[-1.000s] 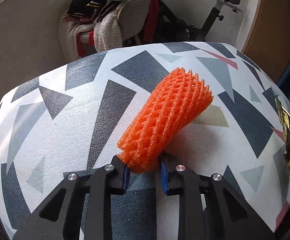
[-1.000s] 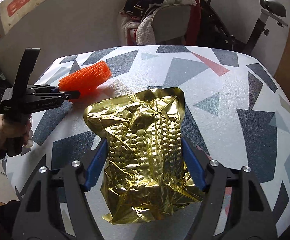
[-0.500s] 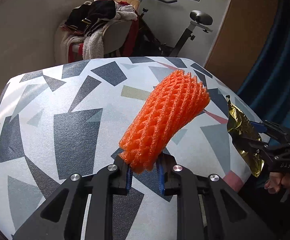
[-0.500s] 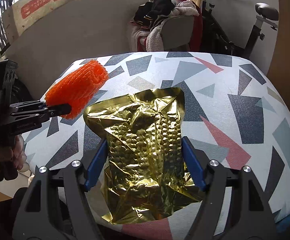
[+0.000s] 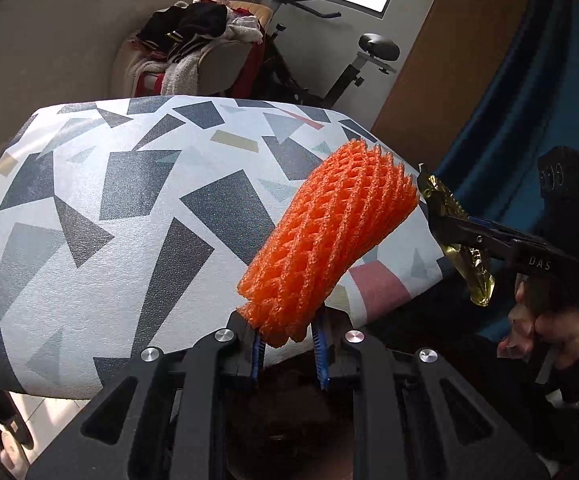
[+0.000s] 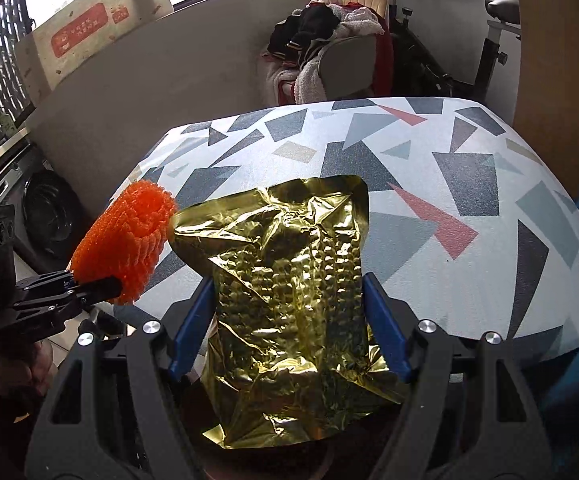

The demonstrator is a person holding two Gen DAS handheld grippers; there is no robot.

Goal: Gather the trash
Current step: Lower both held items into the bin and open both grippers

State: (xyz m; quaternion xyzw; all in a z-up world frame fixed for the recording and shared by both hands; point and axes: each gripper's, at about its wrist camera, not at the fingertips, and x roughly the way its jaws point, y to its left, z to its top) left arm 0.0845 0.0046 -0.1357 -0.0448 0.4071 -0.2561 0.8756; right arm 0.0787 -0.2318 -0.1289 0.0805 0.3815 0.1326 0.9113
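Sticking up and away from the left claw [image 5: 287, 346], clamped at its base, the orange foam net [image 5: 329, 240] rides beside the right claw [image 6: 289, 324], which pinches the gold foil bag [image 6: 289, 292] widthwise.

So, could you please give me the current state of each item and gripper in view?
Orange foam net: clamped at its lower end, lifted off the table.
Gold foil bag: crumpled, gripped across its width, lifted.
Left gripper: shut on the net.
Right gripper: shut on the bag.
Table: patterned cover.
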